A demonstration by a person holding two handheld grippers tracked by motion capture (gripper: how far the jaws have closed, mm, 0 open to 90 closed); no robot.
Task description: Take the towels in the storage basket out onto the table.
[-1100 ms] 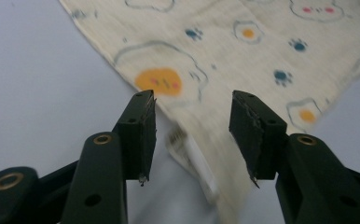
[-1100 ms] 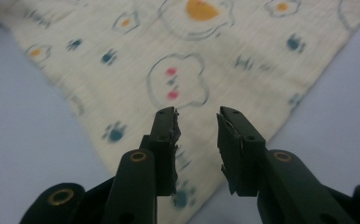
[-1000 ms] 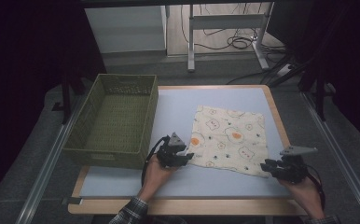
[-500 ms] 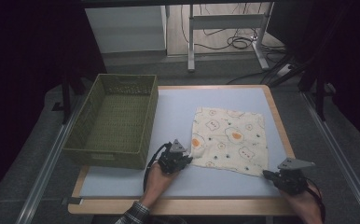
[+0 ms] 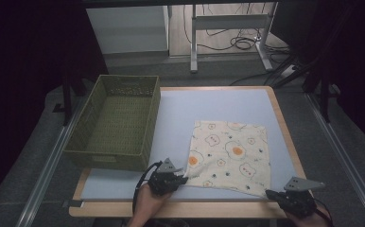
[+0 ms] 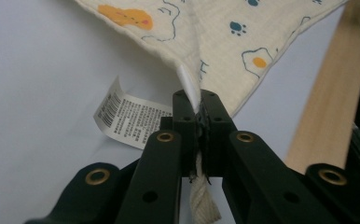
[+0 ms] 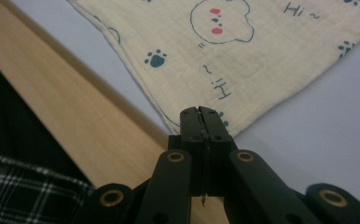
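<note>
Both your grippers have slid toward you; left gripper (image 5: 183,178) and right gripper (image 5: 269,193) have just clamped onto the cloth's (image 5: 230,156) near corners.

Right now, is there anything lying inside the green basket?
No. In the high view the green basket shows only its bare woven floor, and the patterned cloth lies flat on the table beside it.

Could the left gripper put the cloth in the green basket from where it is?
Probably yes. The left gripper is shut on the cloth's near corner, right beside the green basket. Nothing stands between them, but the right gripper pinches the other near corner.
</note>
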